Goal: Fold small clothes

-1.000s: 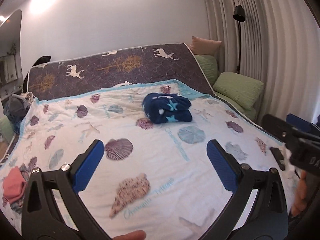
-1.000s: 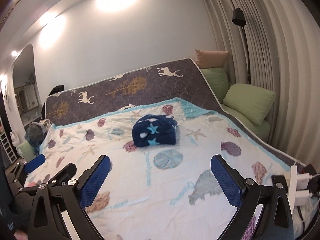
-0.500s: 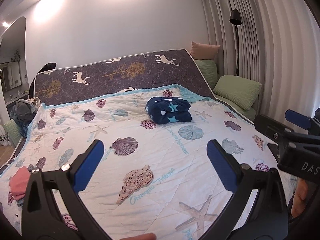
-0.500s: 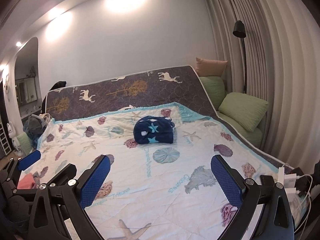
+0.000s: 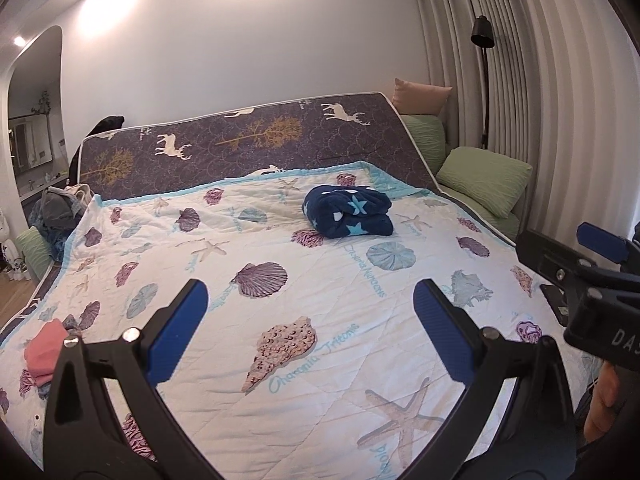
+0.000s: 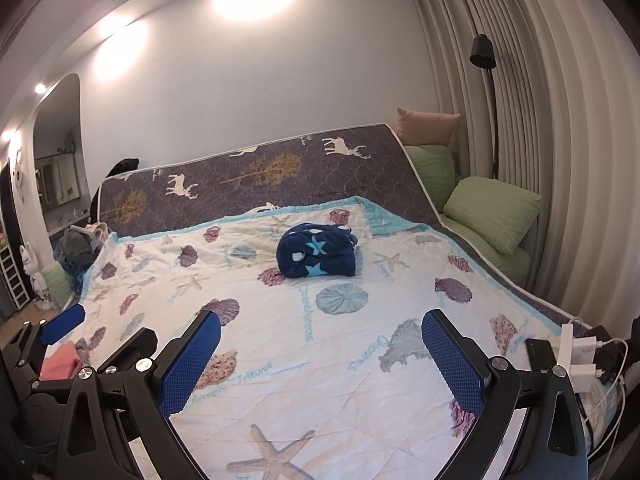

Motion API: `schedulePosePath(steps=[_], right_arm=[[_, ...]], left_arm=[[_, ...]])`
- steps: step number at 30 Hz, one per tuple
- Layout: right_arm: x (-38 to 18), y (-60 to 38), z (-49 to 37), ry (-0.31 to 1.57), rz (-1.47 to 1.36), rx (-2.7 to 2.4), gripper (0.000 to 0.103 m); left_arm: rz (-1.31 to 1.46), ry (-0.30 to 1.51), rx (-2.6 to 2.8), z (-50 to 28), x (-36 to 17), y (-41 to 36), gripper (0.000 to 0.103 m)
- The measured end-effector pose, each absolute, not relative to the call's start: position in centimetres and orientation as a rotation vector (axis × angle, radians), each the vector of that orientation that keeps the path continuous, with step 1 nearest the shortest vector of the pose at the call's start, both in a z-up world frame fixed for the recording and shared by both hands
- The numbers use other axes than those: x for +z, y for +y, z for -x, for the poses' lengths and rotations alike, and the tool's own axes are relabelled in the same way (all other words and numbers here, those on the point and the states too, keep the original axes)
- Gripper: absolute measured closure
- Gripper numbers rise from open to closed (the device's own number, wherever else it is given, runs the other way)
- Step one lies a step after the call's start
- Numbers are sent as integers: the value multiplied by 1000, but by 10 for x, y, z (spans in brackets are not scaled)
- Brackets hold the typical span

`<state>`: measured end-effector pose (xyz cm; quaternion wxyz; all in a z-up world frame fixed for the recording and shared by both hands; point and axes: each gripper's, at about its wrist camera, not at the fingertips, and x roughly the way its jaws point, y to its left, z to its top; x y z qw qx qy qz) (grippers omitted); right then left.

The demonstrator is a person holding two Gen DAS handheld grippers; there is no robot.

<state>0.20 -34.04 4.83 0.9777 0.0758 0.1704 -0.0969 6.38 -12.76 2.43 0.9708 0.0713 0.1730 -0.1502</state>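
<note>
A pink small garment (image 5: 44, 350) lies crumpled on other clothes at the bed's near left edge; it also shows low at the left in the right wrist view as pink cloth (image 6: 62, 362). My left gripper (image 5: 310, 330) hangs open above the shell-print quilt (image 5: 340, 304), nothing between its blue pads. To its right my right gripper (image 6: 320, 360) is open too, held over the quilt (image 6: 304, 344), empty. Each gripper shows in the other's view: the right one (image 5: 580, 256), the left one (image 6: 52, 332). A folded navy star blanket (image 5: 348, 216) sits far back on the bed.
A deer-print mattress (image 5: 248, 140) leans at the head of the bed. Green pillows (image 5: 484, 180) and a floor lamp (image 5: 482, 36) stand by the curtains at right. A pile of clothes (image 5: 60, 208) sits at back left. A phone and chargers (image 6: 576, 354) lie at the bed's right edge.
Both grippers have drawn back and tilted up, so more of the quilt's near part and the room show. Both stay open and empty. Nothing on the bed moved.
</note>
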Motion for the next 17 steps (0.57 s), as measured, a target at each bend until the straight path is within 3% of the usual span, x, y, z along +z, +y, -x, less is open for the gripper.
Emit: schedulePosePath(steps=[17], right_arm=[[45, -339, -12, 370, -141, -179, 1]], left_arm=[[-138, 385, -303, -70, 22, -125, 1]])
